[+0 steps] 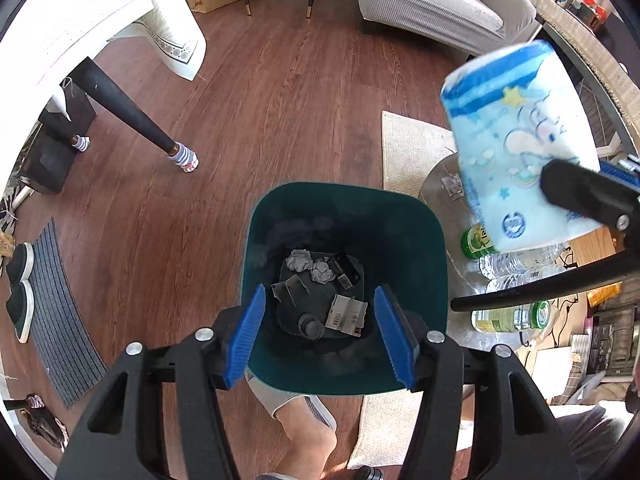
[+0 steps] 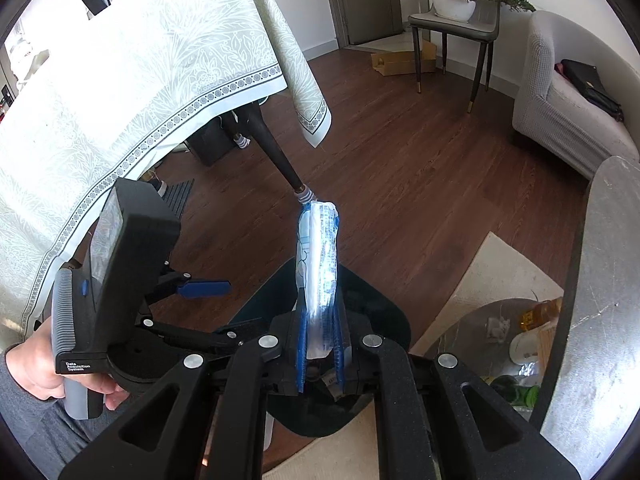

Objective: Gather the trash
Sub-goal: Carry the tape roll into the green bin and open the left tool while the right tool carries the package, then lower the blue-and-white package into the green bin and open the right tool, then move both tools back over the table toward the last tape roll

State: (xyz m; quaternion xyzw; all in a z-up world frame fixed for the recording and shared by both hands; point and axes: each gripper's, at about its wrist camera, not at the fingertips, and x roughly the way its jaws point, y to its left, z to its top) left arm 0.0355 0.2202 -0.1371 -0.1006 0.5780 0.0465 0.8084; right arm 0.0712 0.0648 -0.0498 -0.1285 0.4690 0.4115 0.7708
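Flat blue-and-white packet [image 2: 318,280] pinched in the right gripper [image 2: 320,360] above the green bin [image 1: 432,264].

Left gripper [image 1: 320,332] spread wide over the bin mouth, holding nothing. At right of frame, three plastic bottles [image 1: 520,268] on a round table [image 1: 436,188], partly hidden behind the packet [image 1: 516,140]. Two paper balls [image 1: 299,260] among litter inside the bin.

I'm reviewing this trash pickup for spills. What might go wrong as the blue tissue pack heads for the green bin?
1. The right gripper pinches the tissue pack near one end, so it may swing or slip.
2. In the left wrist view the pack hangs right of the bin, above the side table's bottles; an early release could miss the bin.
3. The open left gripper hovers over the bin mouth and may block the drop.
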